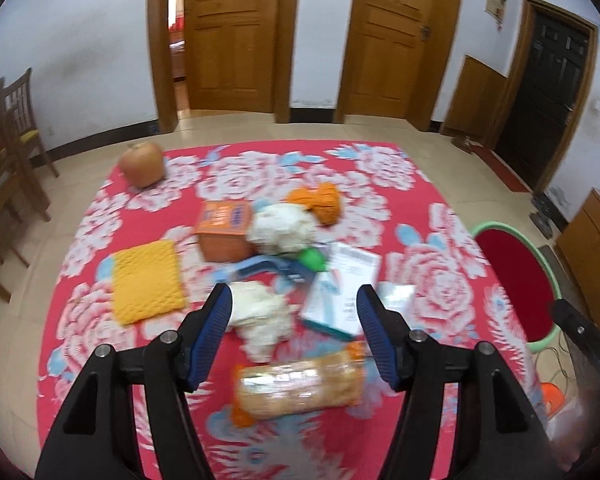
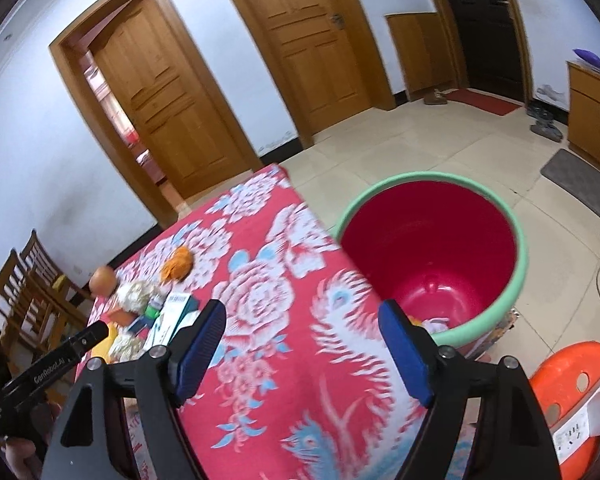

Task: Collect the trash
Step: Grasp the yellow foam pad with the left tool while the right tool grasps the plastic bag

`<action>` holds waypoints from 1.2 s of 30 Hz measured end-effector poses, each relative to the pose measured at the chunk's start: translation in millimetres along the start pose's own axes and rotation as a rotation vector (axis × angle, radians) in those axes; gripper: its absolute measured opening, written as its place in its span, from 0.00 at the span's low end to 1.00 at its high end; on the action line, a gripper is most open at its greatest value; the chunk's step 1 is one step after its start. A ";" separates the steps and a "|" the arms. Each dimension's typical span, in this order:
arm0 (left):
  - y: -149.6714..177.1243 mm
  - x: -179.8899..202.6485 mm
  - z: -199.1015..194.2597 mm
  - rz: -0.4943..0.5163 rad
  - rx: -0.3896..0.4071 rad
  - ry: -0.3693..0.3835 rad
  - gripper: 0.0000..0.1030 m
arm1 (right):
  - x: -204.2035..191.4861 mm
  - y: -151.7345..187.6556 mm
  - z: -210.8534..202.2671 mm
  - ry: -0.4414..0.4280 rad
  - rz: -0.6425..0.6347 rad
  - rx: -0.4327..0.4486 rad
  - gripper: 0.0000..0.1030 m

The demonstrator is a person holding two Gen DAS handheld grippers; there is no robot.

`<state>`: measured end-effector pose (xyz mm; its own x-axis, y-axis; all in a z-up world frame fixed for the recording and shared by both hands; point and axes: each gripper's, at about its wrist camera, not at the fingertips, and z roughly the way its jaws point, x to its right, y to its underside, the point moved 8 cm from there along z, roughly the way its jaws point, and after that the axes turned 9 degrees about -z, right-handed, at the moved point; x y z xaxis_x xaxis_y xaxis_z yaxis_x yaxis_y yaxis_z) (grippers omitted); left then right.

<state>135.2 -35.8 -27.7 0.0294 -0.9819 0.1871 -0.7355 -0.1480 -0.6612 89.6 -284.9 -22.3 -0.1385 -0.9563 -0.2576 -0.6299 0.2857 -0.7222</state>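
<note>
The left gripper (image 1: 294,312) is held above the near edge of a table covered by a red floral cloth (image 1: 412,200). Its jaws stand apart and nothing is clamped between them.

The items on the cloth are blurred. A crumpled white paper wad (image 1: 260,316) lies toward the near edge, seen between the blue pads. A clear wrapped packet (image 1: 300,384) lies nearer still, just beside the wad. A white and teal carton (image 1: 340,300) lies to the right of the wad, touching or overlapping a white leaflet (image 1: 358,262). A yellow knitted mat (image 1: 146,282) lies toward the left edge. An orange box (image 1: 224,230) sits near the middle, with a second white wad (image 1: 282,224) against it. An orange knitted item (image 1: 320,202) lies behind them. A round orange-brown fruit (image 1: 142,164) sits at the far left corner.

The right gripper (image 2: 302,344) is held over the right edge of the table, and its jaws are opening with nothing between them. A red bucket with a green rim (image 2: 520,240) stands on the floor just beside that edge. Some scraps (image 2: 436,325) are seen at its bottom; what they are cannot be told. An orange plastic stool (image 2: 556,384) stands near the bucket.
</note>
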 end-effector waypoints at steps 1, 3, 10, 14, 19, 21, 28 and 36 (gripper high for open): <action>-0.6 -7.4 0.7 -0.002 0.001 -0.014 0.63 | -6.0 1.7 2.6 -0.007 -0.008 -0.008 0.78; -2.6 -24.2 2.5 -0.011 0.005 -0.044 0.63 | -14.5 4.2 5.8 -0.014 -0.021 -0.018 0.78; -8.9 -79.1 12.3 -0.075 0.000 -0.124 0.63 | -41.3 13.6 22.6 -0.038 -0.059 -0.067 0.78; -9.6 -107.5 26.9 -0.110 -0.043 -0.172 0.63 | -56.8 18.1 32.4 -0.049 -0.094 -0.089 0.78; -7.1 -127.9 42.5 -0.156 -0.074 -0.181 0.63 | -70.0 24.0 48.0 -0.060 -0.110 -0.120 0.78; -6.6 -133.3 49.4 -0.166 -0.084 -0.188 0.63 | -76.0 26.2 54.1 -0.065 -0.119 -0.132 0.78; -7.1 -143.5 74.7 -0.166 -0.123 -0.190 0.66 | -98.5 29.3 70.1 -0.083 -0.165 -0.156 0.78; -10.2 -146.7 83.8 -0.206 -0.114 -0.156 0.68 | -115.1 36.4 87.4 -0.094 -0.200 -0.185 0.78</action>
<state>195.1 99.9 -109.3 0.2831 -0.9403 0.1890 -0.7743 -0.3404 -0.5335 149.4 -159.0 -75.1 0.0687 -0.9801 -0.1863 -0.7676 0.0673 -0.6374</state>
